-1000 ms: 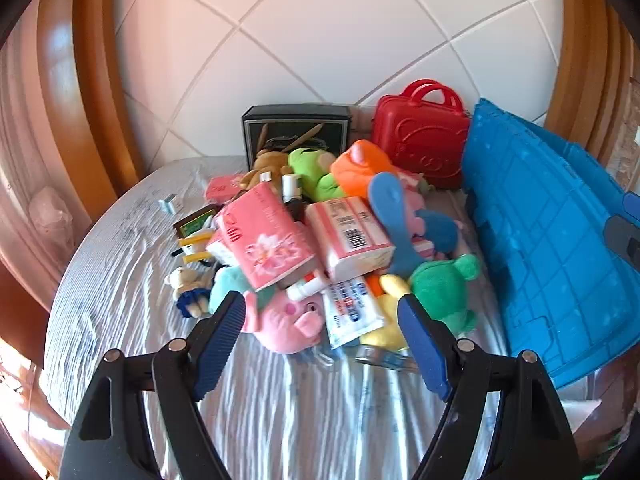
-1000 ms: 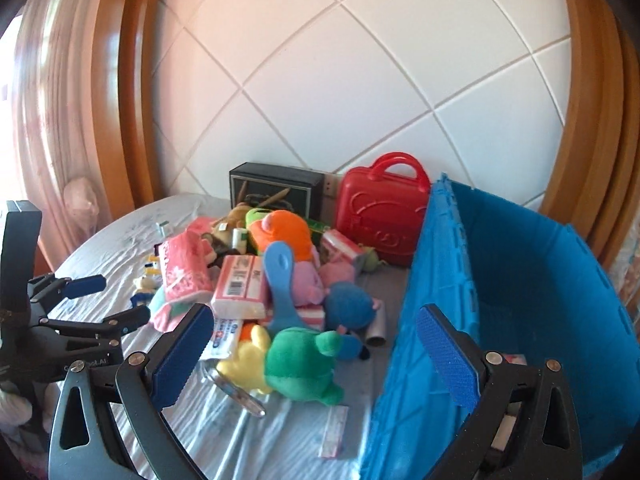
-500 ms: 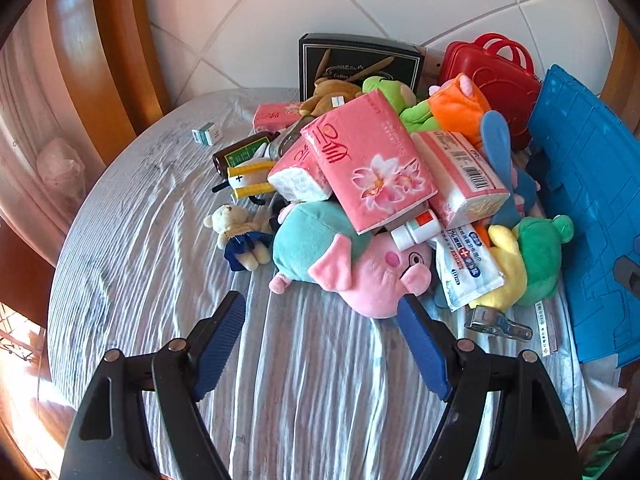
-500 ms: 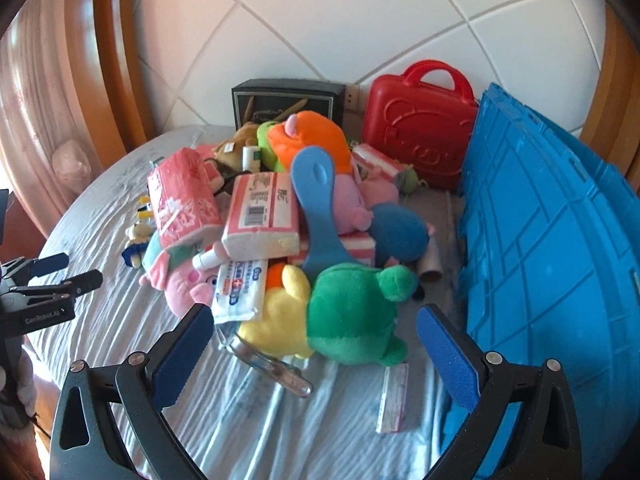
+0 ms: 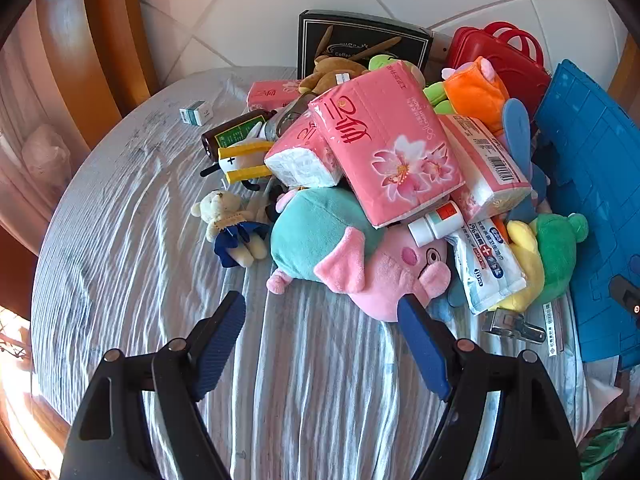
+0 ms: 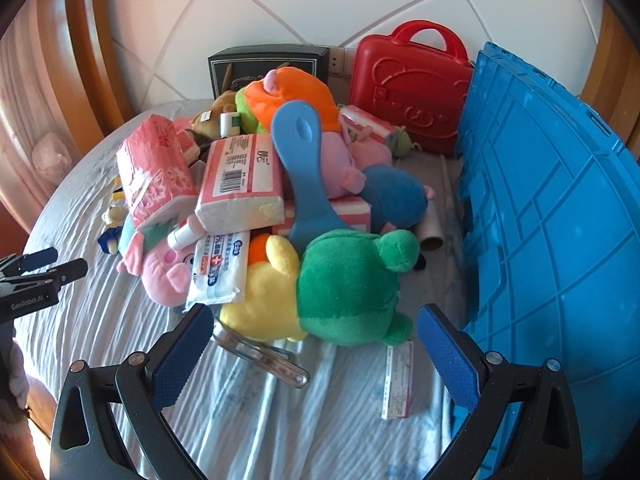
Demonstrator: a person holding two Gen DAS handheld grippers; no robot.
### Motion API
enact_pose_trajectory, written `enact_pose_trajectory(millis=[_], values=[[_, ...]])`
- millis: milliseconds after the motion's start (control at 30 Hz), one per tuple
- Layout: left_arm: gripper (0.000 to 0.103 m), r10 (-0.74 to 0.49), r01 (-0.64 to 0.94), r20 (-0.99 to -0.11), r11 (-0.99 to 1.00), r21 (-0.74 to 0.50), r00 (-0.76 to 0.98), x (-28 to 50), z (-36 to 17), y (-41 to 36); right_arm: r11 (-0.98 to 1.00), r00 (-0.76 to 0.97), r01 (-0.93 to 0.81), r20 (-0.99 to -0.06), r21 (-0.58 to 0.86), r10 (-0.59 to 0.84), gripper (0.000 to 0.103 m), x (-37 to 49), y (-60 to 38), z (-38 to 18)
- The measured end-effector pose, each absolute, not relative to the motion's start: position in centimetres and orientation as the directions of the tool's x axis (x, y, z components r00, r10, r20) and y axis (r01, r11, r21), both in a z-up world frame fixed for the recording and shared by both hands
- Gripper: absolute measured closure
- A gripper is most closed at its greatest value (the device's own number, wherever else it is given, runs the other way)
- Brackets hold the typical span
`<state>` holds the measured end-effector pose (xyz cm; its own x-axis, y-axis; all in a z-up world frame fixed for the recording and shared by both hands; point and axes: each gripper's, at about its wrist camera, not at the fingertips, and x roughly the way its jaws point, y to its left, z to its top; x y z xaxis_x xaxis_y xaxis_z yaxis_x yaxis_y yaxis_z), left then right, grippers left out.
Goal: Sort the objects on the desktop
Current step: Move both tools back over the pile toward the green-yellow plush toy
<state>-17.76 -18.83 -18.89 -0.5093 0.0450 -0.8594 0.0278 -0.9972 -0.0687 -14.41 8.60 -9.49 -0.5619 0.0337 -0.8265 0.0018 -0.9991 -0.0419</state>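
a heap of desktop objects is being shown piled on a round table covered by a wrinkled striped cloth (image 5: 120, 240), with a blue plastic crate (image 6: 560, 220) standing at the right of the heap and touching its edge. the left gripper (image 5: 320, 320) is being held over bare cloth just near of the heap, its jaws standing wide apart with nothing between them; its right blue pad (image 5: 420, 344) is being seen just in front of a pink pig plush (image 5: 384, 276) without a clear touch. the right gripper (image 6: 312, 336) is being held near the right side of the heap, its jaws likewise spread wide and empty, with a green and yellow frog plush (image 6: 344, 280) lying just beyond the fingertips.

a large pink tissue pack (image 5: 388, 140) is being seen on top of the heap, leaning on a teal plush (image 5: 316, 228) and on further tissue packs. a blue plastic spoon (image 6: 304, 160) is being seen lying across the top, above the frog plush. a white packet of wipes (image 6: 218, 272) is lying between the pig and the frog. a metal clip (image 6: 264, 356) and a narrow paper strip (image 6: 398, 384) are lying on the cloth, near of the frog. a small teddy bear (image 5: 232, 224) is lying at the left of the heap, and a small white box (image 5: 196, 112) is lying well apart, far left. a red toy suitcase (image 6: 408, 88) and a black box (image 5: 360, 44) are standing upright at the far side, against the tiled wall.
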Motion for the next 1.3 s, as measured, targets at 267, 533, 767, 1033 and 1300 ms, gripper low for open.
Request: enact_pose_trajectory(millis=[267, 533, 767, 1033, 1300], values=[[0.025, 0.091, 0.033, -0.884, -0.992, -0.120, -0.458, -20.7, -21.9, -18.1, -0.999, -0.516, -0.006, -0.855, -0.046, 0.043, 0.000, -16.8, 8.9, -11.9], [0.025, 0.145, 0.117, -0.889, -0.969, -0.215, -0.433, -24.8, -25.8, -16.5, -0.998, -0.485, -0.037, -0.872, -0.052, 0.063, 0.000, -20.7, 9.7, -14.9], [0.000, 0.054, 0.144, -0.894, -0.981, -0.131, -0.445, -26.6, -28.2, -14.3, -0.983, -0.444, -0.071, -0.877, -0.169, 0.182, 0.000, -24.4, 10.0, -19.4], [0.000, 0.119, 0.105, -0.888, -0.977, -0.184, -0.445, -24.8, -28.5, -15.8, -0.994, -0.443, -0.088, -0.892, -0.062, 0.095, 0.000, -23.0, 11.8, -19.5], [0.000, 0.102, 0.084, -0.900, -0.985, -0.151, -0.423, -22.1, -28.3, -16.9, -0.993, -0.411, -0.111, -0.911, 0.036, 0.013, 0.000, -19.4, 12.5, -19.9]])
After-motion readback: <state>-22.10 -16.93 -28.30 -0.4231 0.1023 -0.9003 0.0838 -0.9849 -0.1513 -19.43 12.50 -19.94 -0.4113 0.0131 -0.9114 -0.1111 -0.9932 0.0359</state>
